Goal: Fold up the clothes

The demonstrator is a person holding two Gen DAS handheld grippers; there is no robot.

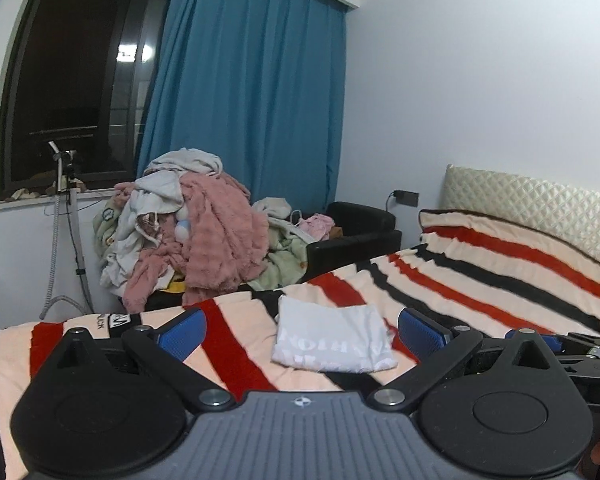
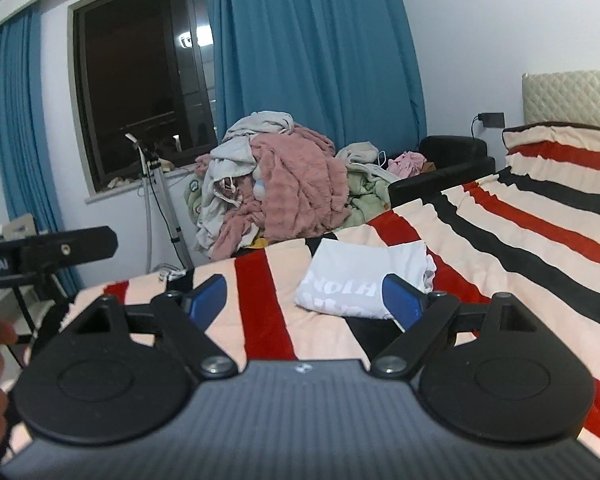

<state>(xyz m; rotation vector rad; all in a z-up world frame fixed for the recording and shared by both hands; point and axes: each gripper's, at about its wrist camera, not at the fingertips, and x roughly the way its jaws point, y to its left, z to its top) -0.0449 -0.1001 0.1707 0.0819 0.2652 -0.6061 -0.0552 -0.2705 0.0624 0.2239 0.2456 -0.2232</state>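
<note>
At the bottom of both frames you see your own tools. Your left gripper (image 1: 302,330) is held low and level over the bed, its blue fingers (image 1: 182,332) spread wide apart and holding nothing. Your right gripper (image 2: 304,298) sits in the same level pose, fingers (image 2: 400,298) also wide apart and empty; its right finger overlaps the near edge of the shirt in the picture, but whether it touches the cloth cannot be told.

Just beyond the fingertips, at centre frame, lies a white T-shirt (image 1: 332,340) with pale lettering, already folded into a compact rectangle and resting flat on the striped blanket (image 1: 480,280) of cream, red and black. This garment looks finished, so the step in hand is likely fetching the next one. Lift both tools clear before moving, so neither finger drags the folded edges open.

Farther back, at middle left, a tall heap of unfolded clothes (image 1: 188,232), pink, grey and pale green, is piled on dark furniture beside the bed. Take one piece from the top rather than tugging from below, or the heap may slide.

Behind it hang blue curtains (image 1: 252,80) and a dark window (image 1: 80,88) in the upper left.
</note>
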